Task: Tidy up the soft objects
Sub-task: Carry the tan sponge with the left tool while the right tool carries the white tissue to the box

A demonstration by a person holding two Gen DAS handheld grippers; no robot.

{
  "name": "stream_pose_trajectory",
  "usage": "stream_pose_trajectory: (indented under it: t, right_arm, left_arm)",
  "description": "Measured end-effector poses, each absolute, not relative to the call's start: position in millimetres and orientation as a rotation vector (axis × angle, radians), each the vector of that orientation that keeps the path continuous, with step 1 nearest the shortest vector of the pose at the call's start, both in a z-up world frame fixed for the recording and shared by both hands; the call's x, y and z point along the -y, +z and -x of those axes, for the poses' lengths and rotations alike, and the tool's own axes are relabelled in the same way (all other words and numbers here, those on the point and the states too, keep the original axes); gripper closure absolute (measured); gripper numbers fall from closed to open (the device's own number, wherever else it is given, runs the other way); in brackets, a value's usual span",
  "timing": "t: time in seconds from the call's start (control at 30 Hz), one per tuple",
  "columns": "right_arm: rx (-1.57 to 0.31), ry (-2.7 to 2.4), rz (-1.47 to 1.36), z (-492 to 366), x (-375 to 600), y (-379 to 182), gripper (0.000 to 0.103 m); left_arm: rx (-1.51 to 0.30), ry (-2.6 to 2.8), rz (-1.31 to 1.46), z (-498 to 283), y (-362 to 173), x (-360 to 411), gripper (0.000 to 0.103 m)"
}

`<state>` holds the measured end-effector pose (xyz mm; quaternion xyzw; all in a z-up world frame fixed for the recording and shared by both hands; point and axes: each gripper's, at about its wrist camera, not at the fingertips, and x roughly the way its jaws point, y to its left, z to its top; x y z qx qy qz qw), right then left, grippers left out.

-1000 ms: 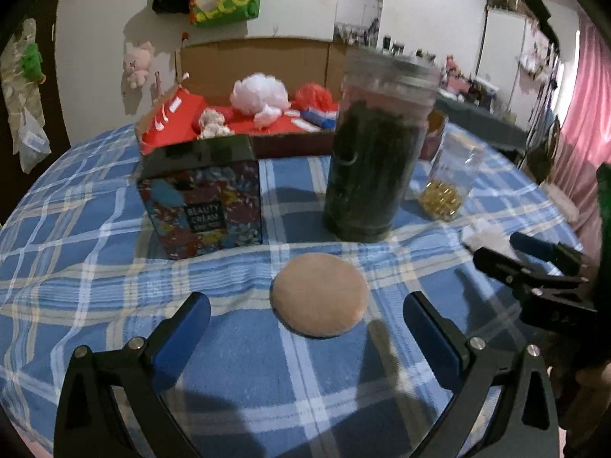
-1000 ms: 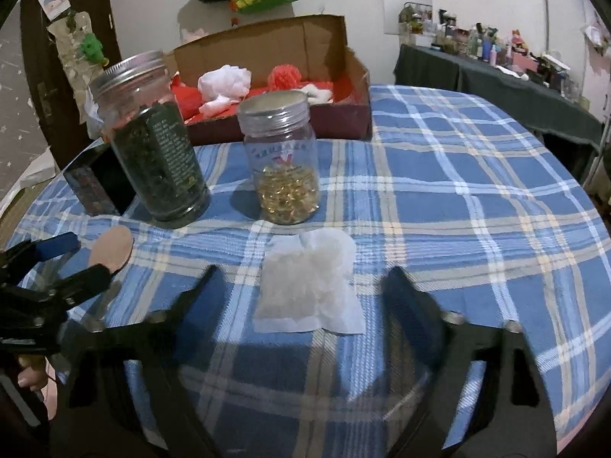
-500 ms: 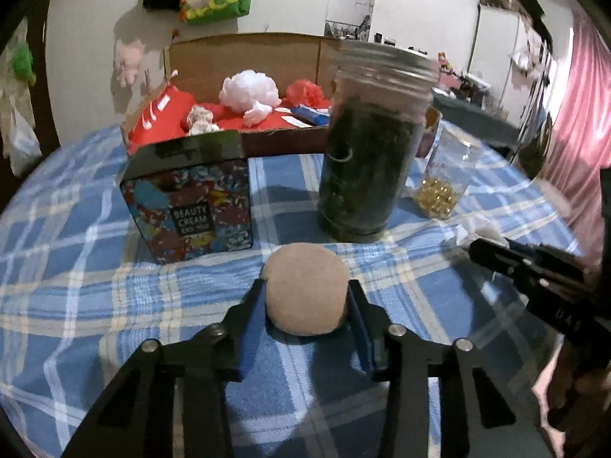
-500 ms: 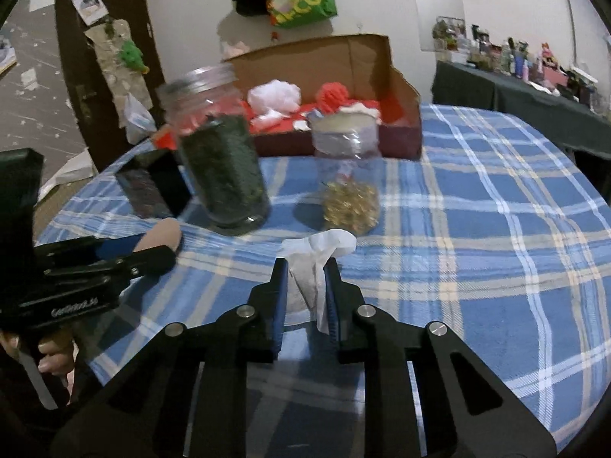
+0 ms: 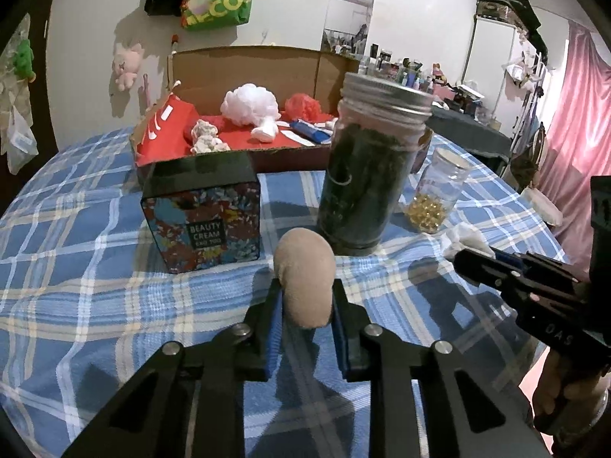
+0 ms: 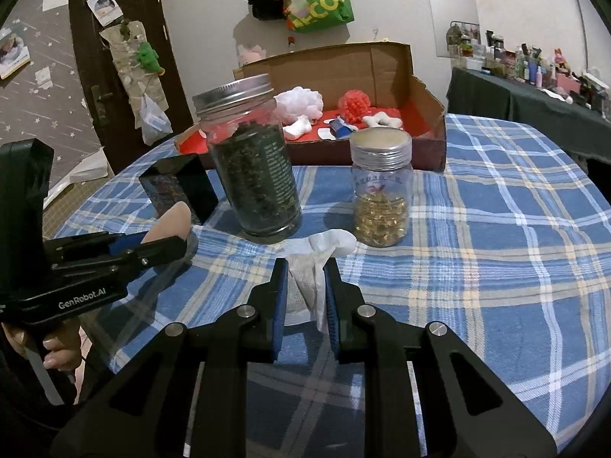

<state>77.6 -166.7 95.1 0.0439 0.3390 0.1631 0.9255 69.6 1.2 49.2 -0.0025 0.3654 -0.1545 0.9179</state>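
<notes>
A round beige powder puff [image 5: 304,276] is squeezed and bent between the blue pads of my left gripper [image 5: 306,297], whose jaws are still closing on it, just above the blue plaid tablecloth [image 5: 76,286]. My right gripper [image 6: 304,284] is shut on a crumpled white tissue [image 6: 311,267], bunched upright between its pads. In the right wrist view the left gripper [image 6: 168,238] appears at the left with the puff [image 6: 170,223]. At the back stands an open cardboard box [image 6: 385,65] with a red floor holding a white pouf [image 5: 250,105], a red ball [image 6: 354,105] and other soft items.
A tall jar of dark leaves [image 5: 366,168], a small jar of golden capsules [image 6: 380,194] and a patterned beauty cream box [image 5: 202,213] stand between the grippers and the cardboard box. The round table's edge curves close on both sides. A hand [image 6: 57,347] holds the left gripper's handle.
Both grippers went from open to closed: the left around the flat puff, now squeezed and lifted on edge; the right on the tissue, now bunched up off the cloth.
</notes>
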Motion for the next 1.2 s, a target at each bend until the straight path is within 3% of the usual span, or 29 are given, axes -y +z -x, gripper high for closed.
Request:
stream_pose_trajectory:
  t: [1.2]
  right_arm:
    - [-0.767, 0.214, -0.219, -122.1, 241.9, 102.5, 0.086]
  left_arm:
    - [-0.817, -0.137, 0.105, -101.4, 56.5, -101.3, 0.079]
